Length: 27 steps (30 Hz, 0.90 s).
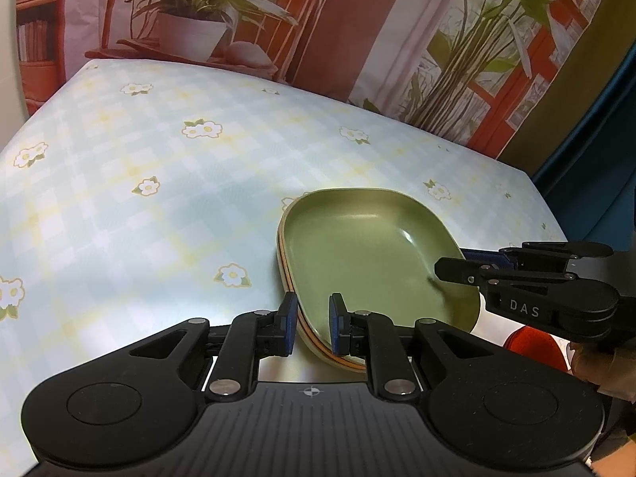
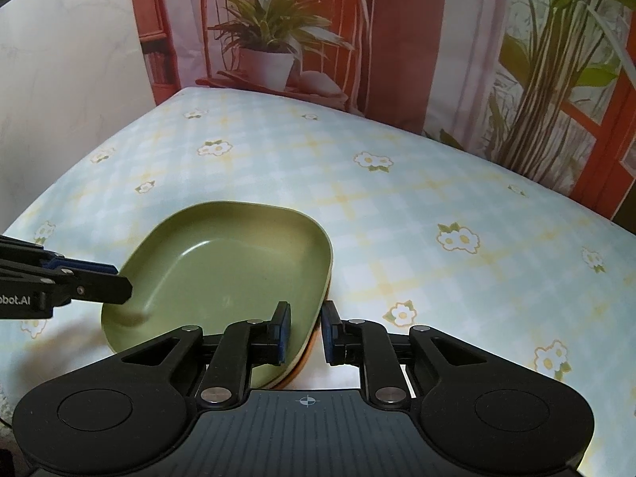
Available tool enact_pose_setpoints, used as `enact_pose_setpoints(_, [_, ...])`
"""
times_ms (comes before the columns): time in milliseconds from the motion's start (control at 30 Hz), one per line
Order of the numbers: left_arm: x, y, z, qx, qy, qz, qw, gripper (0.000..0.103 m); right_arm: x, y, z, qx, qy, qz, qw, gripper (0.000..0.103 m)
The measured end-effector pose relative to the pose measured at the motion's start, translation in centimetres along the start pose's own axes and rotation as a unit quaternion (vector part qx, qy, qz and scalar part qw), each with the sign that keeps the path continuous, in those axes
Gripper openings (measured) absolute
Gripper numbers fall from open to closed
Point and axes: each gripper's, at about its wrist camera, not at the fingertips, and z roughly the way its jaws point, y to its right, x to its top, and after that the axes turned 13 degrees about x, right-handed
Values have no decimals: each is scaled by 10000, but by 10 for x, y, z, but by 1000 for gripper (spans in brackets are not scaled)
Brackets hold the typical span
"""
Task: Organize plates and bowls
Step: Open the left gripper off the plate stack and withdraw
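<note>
Tongs [image 1: 312, 324] [image 2: 305, 332], two, straddling stacked plates [image 1: 369, 238] [image 2: 222, 266]

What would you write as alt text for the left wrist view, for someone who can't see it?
A stack of green plates, with an orange rim showing beneath the top one, sits on a floral checked tablecloth. The left gripper has its jaws on either side of the stack's near rim, not visibly clamped. The right gripper reaches in at the stack's right rim.

one stack of green dishes [image 1: 357, 238], at least two; two grippers; one floral tablecloth [image 1: 159, 179]
</note>
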Motion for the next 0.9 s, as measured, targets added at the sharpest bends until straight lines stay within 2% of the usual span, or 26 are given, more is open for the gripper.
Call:
enact_pose_setpoints(333, [-1, 1, -6, 21, 94, -27, 9999, 16, 0, -1, -8, -66, 96, -99, 9999, 19])
enact_pose_setpoints(400, [-1, 1, -7, 17, 103, -30, 9999, 16, 0, -1, -12, -66, 132, -161, 9998, 14])
enact_pose_setpoints(433, [-1, 0, -7, 10, 105, -29, 9999, 16, 0, -1, -14, -76, 129, -205, 9997, 6])
enact_pose_setpoints(600, [-1, 1, -7, 8, 105, -19, 9999, 16, -3, -5, -14, -52, 71, -319, 9995, 5])
enact_pose_setpoints(900, [1, 0, -8, 34, 97, -4, 9999, 16, -5, -4, -10, -60, 70, -175, 9998, 4])
